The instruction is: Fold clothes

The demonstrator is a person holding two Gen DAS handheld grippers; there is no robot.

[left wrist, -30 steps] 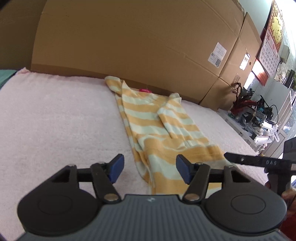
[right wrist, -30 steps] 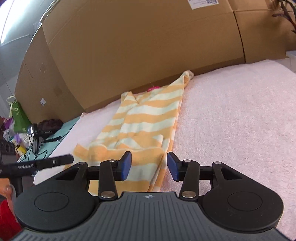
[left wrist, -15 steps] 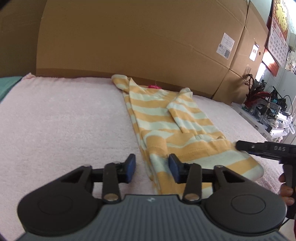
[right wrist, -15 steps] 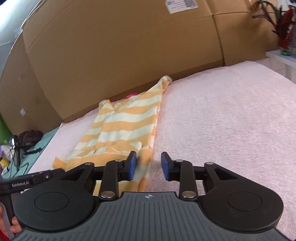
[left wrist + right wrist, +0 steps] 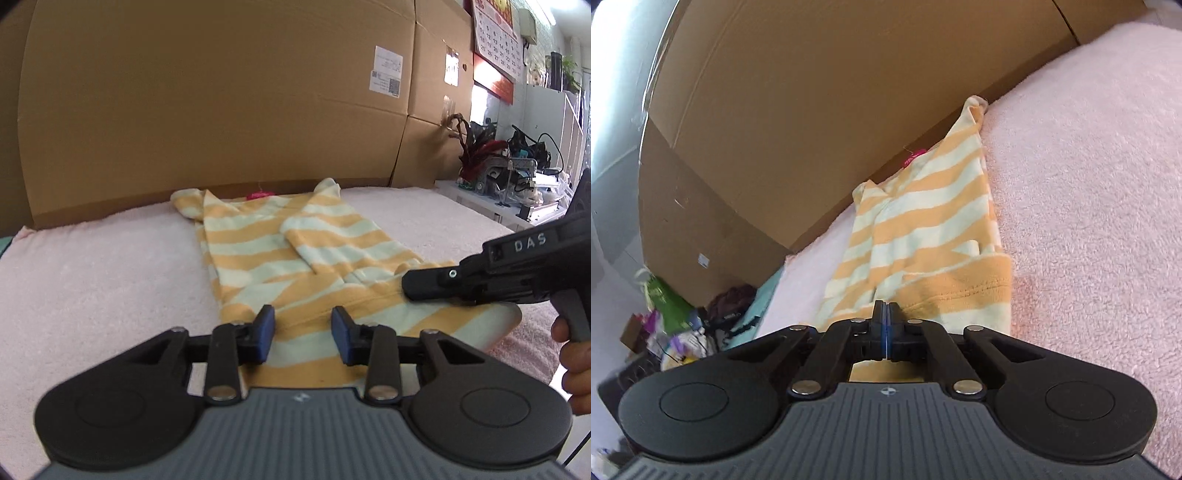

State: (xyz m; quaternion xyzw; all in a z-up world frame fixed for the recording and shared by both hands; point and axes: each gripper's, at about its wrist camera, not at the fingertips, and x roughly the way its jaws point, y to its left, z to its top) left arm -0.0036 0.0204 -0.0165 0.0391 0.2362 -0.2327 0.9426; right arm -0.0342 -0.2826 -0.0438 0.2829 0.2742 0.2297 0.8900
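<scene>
Two grippers, both mine, over one garment. My right gripper [image 5: 885, 334]: blue pads pressed together at the near hem of the striped shirt [image 5: 923, 229]; whether cloth is pinched between them I cannot tell, since the fingers hide the contact. It has just been closing. In the left view its black fingers [image 5: 432, 284] lie low across the shirt's right-hand hem corner, with my right hand [image 5: 574, 365] on the grip below.

My left gripper [image 5: 302, 338]: jaws apart, just been narrowing, blue pads [image 5: 266, 334] standing either side of the orange band of the near hem, not pressing it.

One shirt, orange and pale stripes, lying flat and lengthways on the pink fleecy cover [image 5: 92, 288], sleeves folded inward over the body, collar end at the far edge.

One small pink item [image 5: 260, 195] touching the collar end, too small to identify.

Several cardboard boxes [image 5: 221, 92] standing upright just behind the cover.

One wall calendar [image 5: 496, 37] and a cluttered shelf [image 5: 517, 177], far right.
</scene>
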